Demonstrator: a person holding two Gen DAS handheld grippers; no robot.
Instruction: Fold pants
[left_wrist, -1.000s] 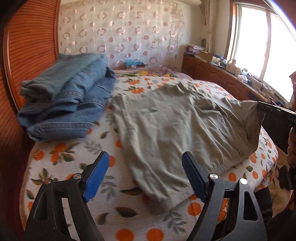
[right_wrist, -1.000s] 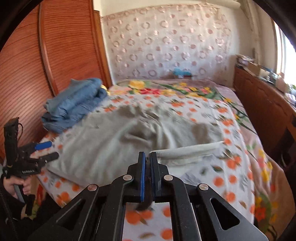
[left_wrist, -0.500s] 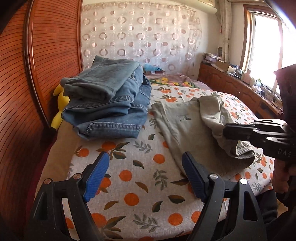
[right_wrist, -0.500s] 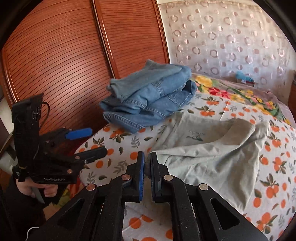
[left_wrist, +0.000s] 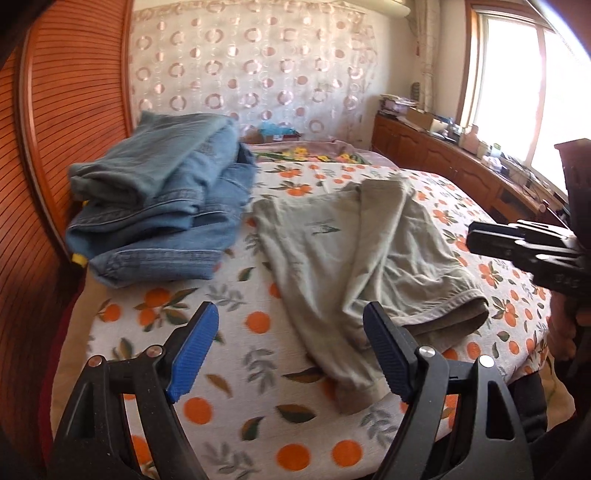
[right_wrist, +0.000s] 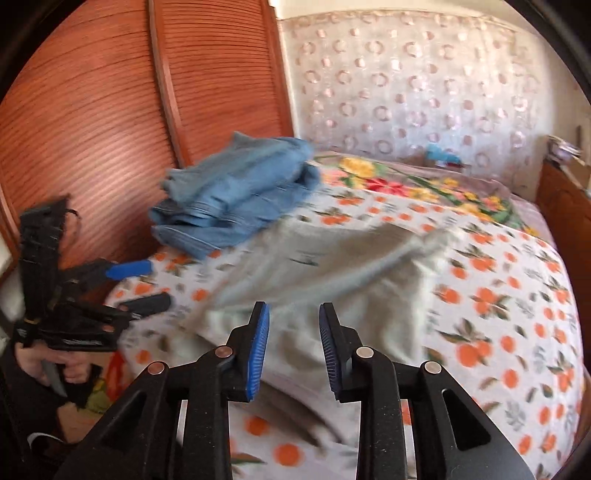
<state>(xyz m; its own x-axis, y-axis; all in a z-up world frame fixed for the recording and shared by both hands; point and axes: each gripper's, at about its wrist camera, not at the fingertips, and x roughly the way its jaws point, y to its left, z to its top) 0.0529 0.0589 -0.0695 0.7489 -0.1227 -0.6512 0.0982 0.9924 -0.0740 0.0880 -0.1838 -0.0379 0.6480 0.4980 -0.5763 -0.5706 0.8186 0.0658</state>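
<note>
Grey-green pants (left_wrist: 354, 254) lie folded over on the orange-print bedspread (left_wrist: 255, 354); they also show in the right wrist view (right_wrist: 332, 280). My left gripper (left_wrist: 291, 350) is open and empty, just short of the pants' near hem. My right gripper (right_wrist: 293, 339) is open and empty above the pants' near edge; it also shows in the left wrist view (left_wrist: 524, 247) at the right. The left gripper shows in the right wrist view (right_wrist: 144, 284) at the bed's left corner.
A stack of folded blue jeans (left_wrist: 166, 199) sits at the bed's left side by the slatted wooden wardrobe (right_wrist: 92, 122). A wooden cabinet (left_wrist: 443, 162) with clutter runs under the window at the right. A floral blanket (right_wrist: 406, 184) lies at the far end.
My right gripper has opened and let go of the pants, which now lie folded on the bed. My left gripper stays open and has shifted right towards the pants.
</note>
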